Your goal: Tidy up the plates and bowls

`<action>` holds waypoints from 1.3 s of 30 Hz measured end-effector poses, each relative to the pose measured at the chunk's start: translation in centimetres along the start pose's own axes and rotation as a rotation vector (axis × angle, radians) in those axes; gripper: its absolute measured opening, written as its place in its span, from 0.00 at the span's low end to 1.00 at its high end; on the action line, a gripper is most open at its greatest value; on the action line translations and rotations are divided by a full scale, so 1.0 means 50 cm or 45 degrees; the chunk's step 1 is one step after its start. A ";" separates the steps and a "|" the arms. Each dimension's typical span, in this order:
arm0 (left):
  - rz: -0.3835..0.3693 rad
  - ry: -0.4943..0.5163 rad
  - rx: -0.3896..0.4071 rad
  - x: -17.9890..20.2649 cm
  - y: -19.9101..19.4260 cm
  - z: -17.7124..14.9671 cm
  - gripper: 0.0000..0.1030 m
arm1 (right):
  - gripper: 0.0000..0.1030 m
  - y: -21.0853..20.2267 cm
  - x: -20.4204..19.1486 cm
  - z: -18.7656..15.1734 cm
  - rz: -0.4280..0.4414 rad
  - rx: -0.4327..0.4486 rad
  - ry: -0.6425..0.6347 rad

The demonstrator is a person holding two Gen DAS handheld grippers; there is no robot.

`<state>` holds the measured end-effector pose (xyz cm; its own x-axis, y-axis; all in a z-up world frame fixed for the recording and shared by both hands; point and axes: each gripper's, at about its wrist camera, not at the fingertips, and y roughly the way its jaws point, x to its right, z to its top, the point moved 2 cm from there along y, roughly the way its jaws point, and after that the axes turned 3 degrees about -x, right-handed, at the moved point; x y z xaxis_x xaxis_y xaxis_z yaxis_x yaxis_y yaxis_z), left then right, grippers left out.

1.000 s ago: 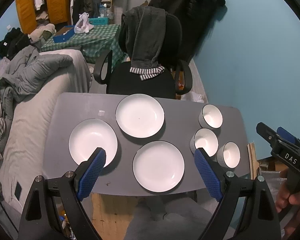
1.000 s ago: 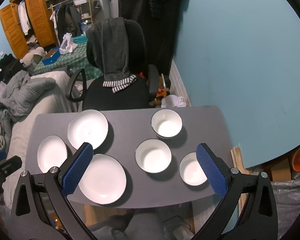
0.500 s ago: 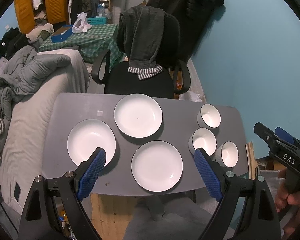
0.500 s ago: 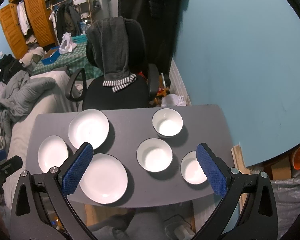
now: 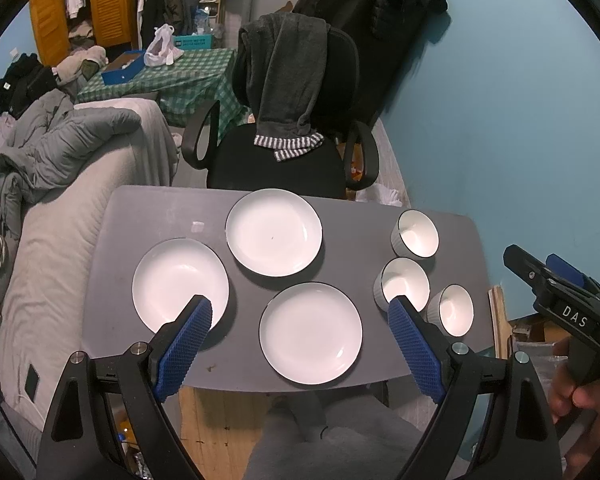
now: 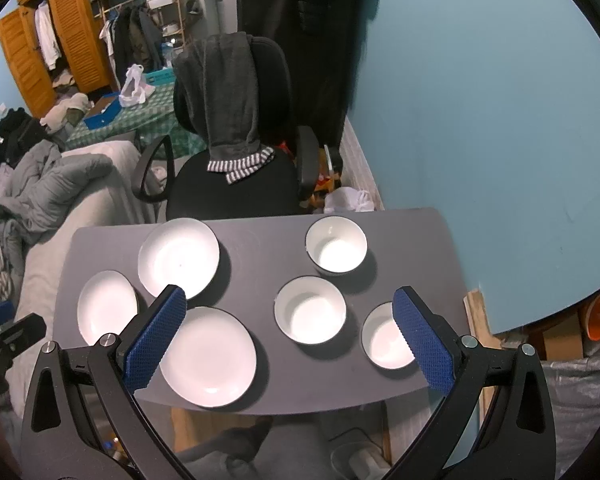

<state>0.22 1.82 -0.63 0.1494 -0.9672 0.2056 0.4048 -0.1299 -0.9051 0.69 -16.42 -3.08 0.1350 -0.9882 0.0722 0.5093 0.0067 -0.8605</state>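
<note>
Three white plates lie on the grey table (image 5: 352, 216): a left plate (image 5: 178, 282), a far plate (image 5: 274, 232) and a near plate (image 5: 310, 332). Three white bowls stand on the table's right side: a far bowl (image 5: 417, 234), a middle bowl (image 5: 404, 288) and a near bowl (image 5: 454, 310). In the right wrist view the same plates (image 6: 208, 356) and bowls (image 6: 310, 310) show. My left gripper (image 5: 300, 320) hovers open above the near edge, over the near plate. My right gripper (image 6: 290, 312) is open above the middle bowl, holding nothing.
A black office chair (image 5: 284, 160) draped with a grey garment stands at the table's far side. A grey bed (image 5: 60, 184) with a jacket borders the left. The blue wall (image 5: 500, 120) is on the right. A hand (image 5: 576, 396) holds the other gripper at the right edge.
Both views have drifted only slightly; the table sits a little lower and closer in the right wrist view. The plates and bowls have not moved.
</note>
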 end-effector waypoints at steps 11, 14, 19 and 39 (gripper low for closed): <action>-0.021 -0.020 0.002 -0.006 -0.008 -0.001 0.88 | 0.98 -0.007 -0.004 0.002 -0.002 -0.007 0.000; -0.018 -0.018 0.003 -0.006 -0.011 -0.002 0.88 | 0.98 -0.008 -0.005 -0.001 -0.002 -0.009 0.000; -0.024 -0.021 0.002 -0.008 -0.011 -0.004 0.88 | 0.98 -0.012 -0.004 0.002 0.000 -0.013 0.004; -0.038 -0.016 -0.004 0.004 -0.007 -0.031 0.88 | 0.98 -0.019 0.012 -0.017 0.004 -0.028 0.005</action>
<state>-1.32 1.35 -0.85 0.1489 -0.9600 0.2371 0.4065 -0.1591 -0.8997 -0.46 -17.16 -2.65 0.1332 -0.9888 0.0676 0.4903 0.0064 -0.8715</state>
